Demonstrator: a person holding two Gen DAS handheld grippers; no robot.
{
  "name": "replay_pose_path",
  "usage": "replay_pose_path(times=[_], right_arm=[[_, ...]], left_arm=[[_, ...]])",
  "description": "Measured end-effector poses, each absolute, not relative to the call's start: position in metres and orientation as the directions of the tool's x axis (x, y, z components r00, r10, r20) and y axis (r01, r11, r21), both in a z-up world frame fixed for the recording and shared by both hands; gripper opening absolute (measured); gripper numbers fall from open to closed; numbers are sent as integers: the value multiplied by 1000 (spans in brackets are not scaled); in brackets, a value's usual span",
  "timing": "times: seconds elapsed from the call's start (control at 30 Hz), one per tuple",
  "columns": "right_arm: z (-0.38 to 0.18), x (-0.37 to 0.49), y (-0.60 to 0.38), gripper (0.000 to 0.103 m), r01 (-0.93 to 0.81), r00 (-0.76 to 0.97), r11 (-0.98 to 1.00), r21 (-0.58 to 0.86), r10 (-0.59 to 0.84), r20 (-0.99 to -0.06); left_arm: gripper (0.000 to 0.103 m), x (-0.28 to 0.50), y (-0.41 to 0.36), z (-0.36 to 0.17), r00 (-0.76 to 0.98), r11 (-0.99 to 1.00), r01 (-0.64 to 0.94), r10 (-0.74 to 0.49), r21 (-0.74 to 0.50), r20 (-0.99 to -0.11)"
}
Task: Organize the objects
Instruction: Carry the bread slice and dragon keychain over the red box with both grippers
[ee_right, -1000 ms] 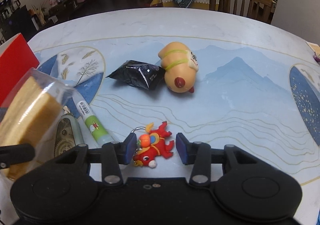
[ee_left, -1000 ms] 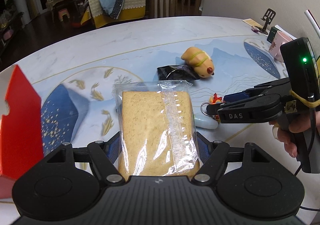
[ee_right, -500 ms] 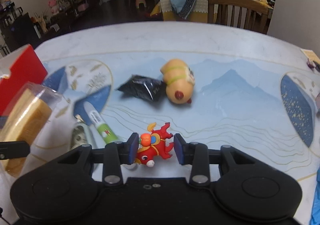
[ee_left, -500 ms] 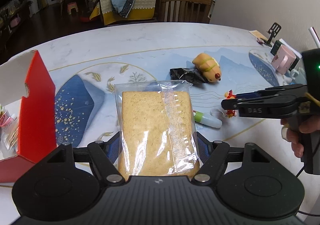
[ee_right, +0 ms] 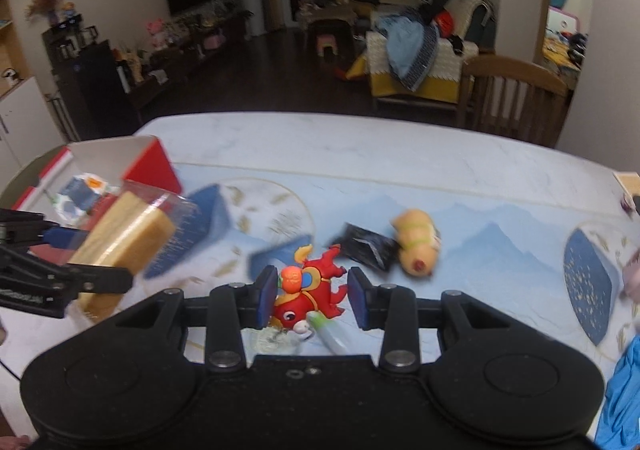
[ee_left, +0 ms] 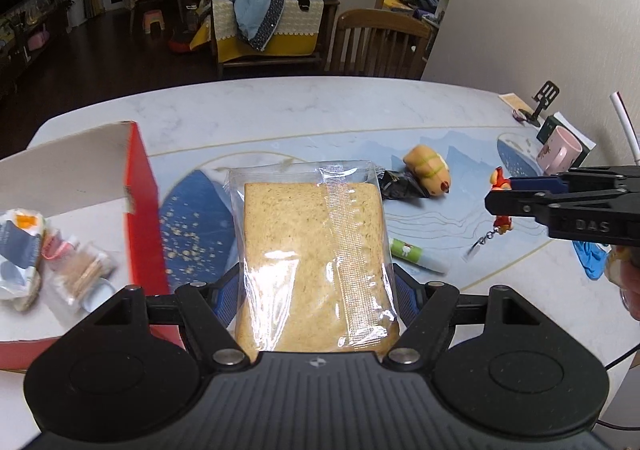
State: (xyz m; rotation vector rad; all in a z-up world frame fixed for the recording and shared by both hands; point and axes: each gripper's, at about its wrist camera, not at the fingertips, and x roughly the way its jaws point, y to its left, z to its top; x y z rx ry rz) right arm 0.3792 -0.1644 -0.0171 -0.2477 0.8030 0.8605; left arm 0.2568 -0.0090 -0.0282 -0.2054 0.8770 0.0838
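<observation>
At nine o'clock on the desk (ee_left: 280, 110) the red box (ee_left: 140, 210) already holds several wrapped snacks (ee_left: 60, 254). The left gripper (ee_left: 316, 290) is clamped wide on the bagged bread slice (ee_left: 312, 266), carried beside the box. Toward three o'clock the right gripper (ee_right: 312, 296) pinches the red dragon keychain (ee_right: 308, 290), clear of the desk. Left lying: the glue stick (ee_left: 416, 256), black packet (ee_left: 400, 188) and yellow toy (ee_left: 430, 170) at one o'clock. About half remains, I judge.

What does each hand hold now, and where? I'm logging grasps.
Left tongs: wrapped bread slice, by its side edges. Right tongs: red toy keychain, across its body.
</observation>
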Motion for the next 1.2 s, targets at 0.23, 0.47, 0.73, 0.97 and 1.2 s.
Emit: replay_pose_path(times=[0.23,0.47,0.73,0.97,1.2], right_arm=[[9,351,-125,38,-804,345,581,123,626,-699],[27,322,-71,38,-864,299,495,94,654,-695],[35,296,-8,38,-909,265,414,55,674,-690],[28,283,46,38,-931,234,363,42,679,-696],[13,271,91,38,-937,247,350,0,660,-710]], left_arm=[[74,233,25,-11,656,975,-165,-5,-150,-754],[74,201,72,2,667,970,-203,37,-134,-744],[74,170,135,10,670,956,-277,120,-96,-733],[74,155,186,12,652,947,-316,173,-56,-738],[74,160,216,4,637,950,-312,202,-8,-743]])
